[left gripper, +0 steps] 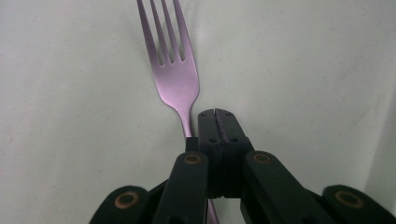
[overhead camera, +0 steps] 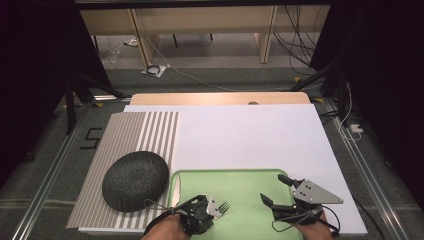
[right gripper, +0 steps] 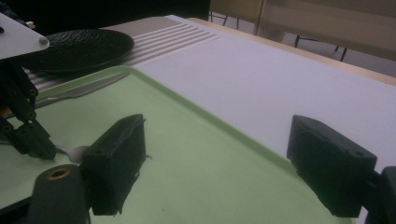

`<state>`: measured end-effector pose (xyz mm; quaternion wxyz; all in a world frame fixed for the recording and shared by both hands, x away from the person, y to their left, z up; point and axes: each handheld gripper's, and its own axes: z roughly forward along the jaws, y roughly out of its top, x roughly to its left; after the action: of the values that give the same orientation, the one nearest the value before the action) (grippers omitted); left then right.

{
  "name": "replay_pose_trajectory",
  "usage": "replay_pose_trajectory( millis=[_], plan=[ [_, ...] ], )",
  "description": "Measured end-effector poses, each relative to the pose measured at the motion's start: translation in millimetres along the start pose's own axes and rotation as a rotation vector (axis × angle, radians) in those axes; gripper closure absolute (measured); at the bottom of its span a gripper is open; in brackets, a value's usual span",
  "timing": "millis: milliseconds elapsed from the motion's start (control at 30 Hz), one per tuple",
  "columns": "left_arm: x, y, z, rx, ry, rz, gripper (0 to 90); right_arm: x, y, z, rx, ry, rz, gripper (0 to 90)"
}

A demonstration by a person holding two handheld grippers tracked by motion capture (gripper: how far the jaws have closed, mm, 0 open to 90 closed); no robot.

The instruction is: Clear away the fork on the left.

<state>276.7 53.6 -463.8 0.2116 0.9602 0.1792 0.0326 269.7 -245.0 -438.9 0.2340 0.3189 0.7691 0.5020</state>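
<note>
Left gripper [left gripper: 215, 113] pressed together, apparently pinching the fork [left gripper: 175, 70] at its neck — tines straight ahead, over the green tray [overhead camera: 250, 176]; right gripper [overhead camera: 282, 189] spread, farther off.

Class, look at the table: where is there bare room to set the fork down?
Free: the white sheet beyond the green tray, and the tray's middle between the left gripper and right gripper. Crowded: the striped mat under the black plate.
</note>
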Motion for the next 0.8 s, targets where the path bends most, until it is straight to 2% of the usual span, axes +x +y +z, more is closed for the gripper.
replay_pose_trajectory(
  millis=[267,800],
  plan=[
    [9.3,-4.8,-1.9,-0.011,0.026,-0.024,89.4,-0.1,0.0,-0.1,-0.001,0.000,0.000,20.5],
    [26.0,-13.8,-5.4,-0.027,0.052,-0.083,89.5,-0.1,0.0,-0.5,0.000,0.001,-0.003,20.6]
  ],
)
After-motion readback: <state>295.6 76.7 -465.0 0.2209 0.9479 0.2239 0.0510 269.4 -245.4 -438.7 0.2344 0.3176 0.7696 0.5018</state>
